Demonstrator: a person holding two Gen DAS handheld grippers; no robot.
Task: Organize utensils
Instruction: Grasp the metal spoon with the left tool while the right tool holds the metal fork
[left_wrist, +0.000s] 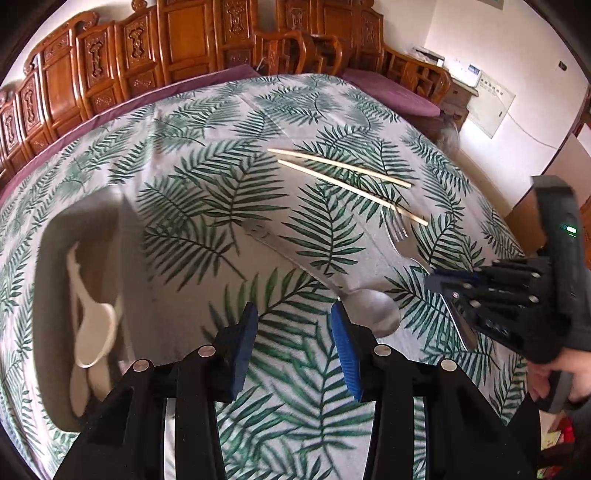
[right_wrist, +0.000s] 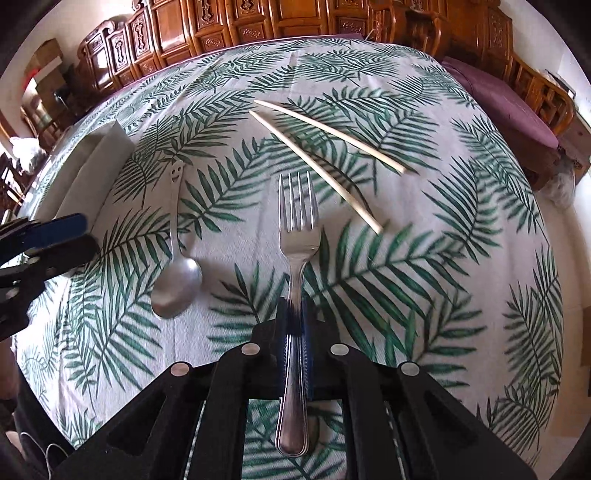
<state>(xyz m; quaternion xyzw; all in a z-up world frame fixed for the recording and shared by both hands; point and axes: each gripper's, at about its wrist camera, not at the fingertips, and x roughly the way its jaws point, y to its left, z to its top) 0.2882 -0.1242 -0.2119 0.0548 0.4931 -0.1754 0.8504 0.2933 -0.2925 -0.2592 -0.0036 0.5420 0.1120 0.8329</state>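
Note:
My right gripper (right_wrist: 294, 314) is shut on a metal fork (right_wrist: 297, 229) by its handle and holds it above the table, tines pointing away; it also shows in the left wrist view (left_wrist: 439, 284) with the fork (left_wrist: 400, 230). My left gripper (left_wrist: 293, 314) is open and empty above the cloth, just left of a metal spoon (left_wrist: 369, 310), which also shows in the right wrist view (right_wrist: 177, 284). Two wooden chopsticks (left_wrist: 343, 170) lie beyond the fork, also in the right wrist view (right_wrist: 325, 147). A grey tray (left_wrist: 55, 258) at the left holds white spoons (left_wrist: 94, 332).
The table carries a leaf-print cloth (right_wrist: 443, 258). Carved wooden chairs (left_wrist: 147, 48) with purple cushions (left_wrist: 391, 88) stand along the far side. The grey tray shows at the left in the right wrist view (right_wrist: 85, 170).

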